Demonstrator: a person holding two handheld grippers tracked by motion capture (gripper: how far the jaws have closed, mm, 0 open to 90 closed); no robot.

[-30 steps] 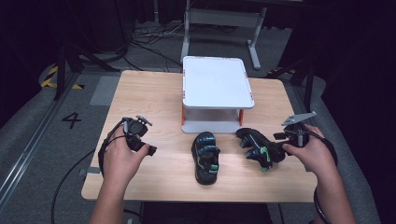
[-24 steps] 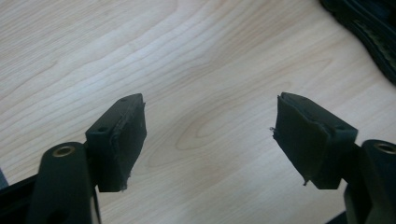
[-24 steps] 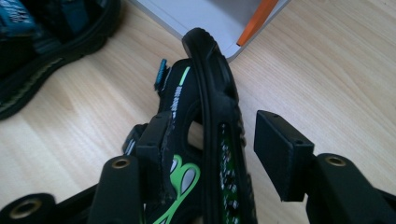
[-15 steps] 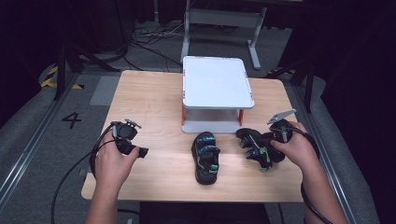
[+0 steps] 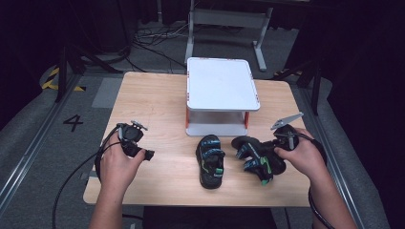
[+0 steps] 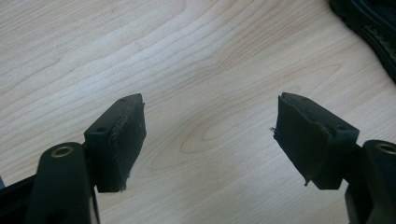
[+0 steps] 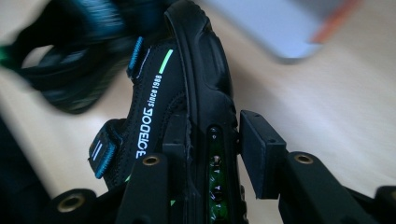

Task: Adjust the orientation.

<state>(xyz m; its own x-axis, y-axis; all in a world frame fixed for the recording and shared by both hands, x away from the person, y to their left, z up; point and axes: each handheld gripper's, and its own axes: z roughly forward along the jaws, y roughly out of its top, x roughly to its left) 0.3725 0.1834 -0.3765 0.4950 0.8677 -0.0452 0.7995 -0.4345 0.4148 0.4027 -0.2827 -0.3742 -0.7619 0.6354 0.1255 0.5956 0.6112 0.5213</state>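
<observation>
Wooden table [image 5: 157, 102], dark floor around: your right gripper [image 5: 279, 143] has just been closing and clamps the tipped sandal [image 5: 255, 157] near the front edge. Its mate [image 5: 211, 160] lies just beside, the white stand [image 5: 222, 90] behind. Your left gripper [image 5: 136, 145] gapes wide over bare wood.

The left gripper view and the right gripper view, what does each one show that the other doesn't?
Left gripper view alone: open tongs over bare wood, nothing between them. Right gripper view alone: tongs closing on a black sandal's sole, white lettering on its strap, and a blurred white shelf. Both: the wooden table and black footwear.
</observation>
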